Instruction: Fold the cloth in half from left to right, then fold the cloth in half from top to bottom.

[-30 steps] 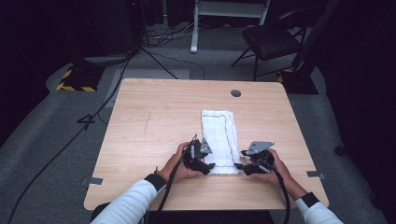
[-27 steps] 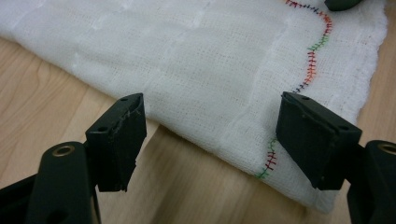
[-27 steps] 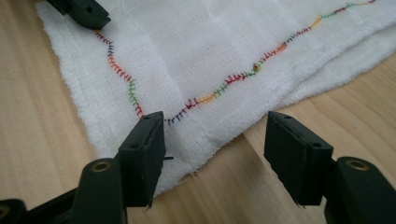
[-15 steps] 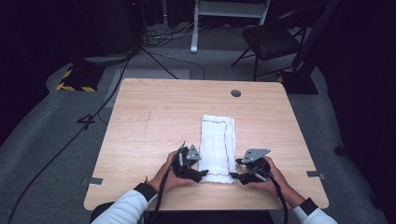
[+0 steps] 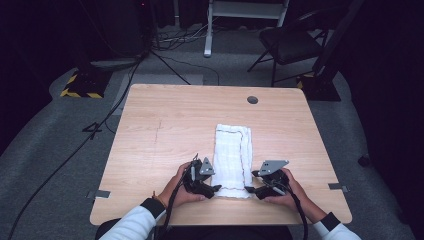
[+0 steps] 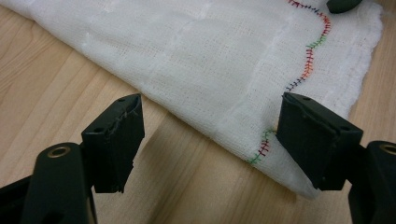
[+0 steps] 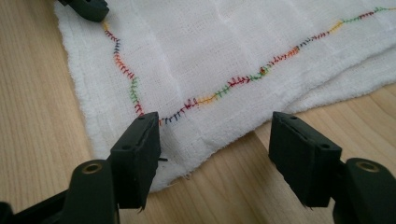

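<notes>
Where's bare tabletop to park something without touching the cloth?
Left of the white cloth, out to the table's left edge, is bare wood. So is the far strip around the round grommet. Crowded: near edge, where left gripper and right gripper flank the cloth's corners.

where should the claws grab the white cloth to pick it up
Probably the two near corners of the white cloth, coming in low from the person's side. It lies flat and folded, long side running away, near edge toward the person. The left claw and right claw are open, each straddling a corner, so closing there should pinch all layers.
</notes>
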Tool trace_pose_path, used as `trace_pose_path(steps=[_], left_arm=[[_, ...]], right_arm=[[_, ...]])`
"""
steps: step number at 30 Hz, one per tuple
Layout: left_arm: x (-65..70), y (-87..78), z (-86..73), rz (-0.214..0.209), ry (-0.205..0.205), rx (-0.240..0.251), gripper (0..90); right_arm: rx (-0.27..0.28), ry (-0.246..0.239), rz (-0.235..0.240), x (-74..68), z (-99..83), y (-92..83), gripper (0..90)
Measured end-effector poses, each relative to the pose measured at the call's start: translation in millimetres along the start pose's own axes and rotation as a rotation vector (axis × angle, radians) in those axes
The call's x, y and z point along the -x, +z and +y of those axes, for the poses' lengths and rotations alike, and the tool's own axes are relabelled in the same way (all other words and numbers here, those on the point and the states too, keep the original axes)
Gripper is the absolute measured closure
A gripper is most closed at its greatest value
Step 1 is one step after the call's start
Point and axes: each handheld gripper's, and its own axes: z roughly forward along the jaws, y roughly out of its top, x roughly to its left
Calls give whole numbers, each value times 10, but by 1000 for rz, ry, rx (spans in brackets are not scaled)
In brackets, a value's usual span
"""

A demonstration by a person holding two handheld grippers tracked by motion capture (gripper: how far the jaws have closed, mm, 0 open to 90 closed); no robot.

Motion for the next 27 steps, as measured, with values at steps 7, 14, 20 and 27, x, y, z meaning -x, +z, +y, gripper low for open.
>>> trace_pose_path(steps=[7,14,20,27], left_arm=[[-81,-148,55,3,4,57,214],[-309,-178,198,42,0,70,211],[-600,-76,407,112,-12,59,202],[-943,200,710,162,-51,47,208]], right_arm=[[-6,-54,-24,21,25,-68,336],[78,6,-100,276,108,-246,354],[117,35,-162,542,261,-252,383],[118,64,-221,838,521,-63,401]])
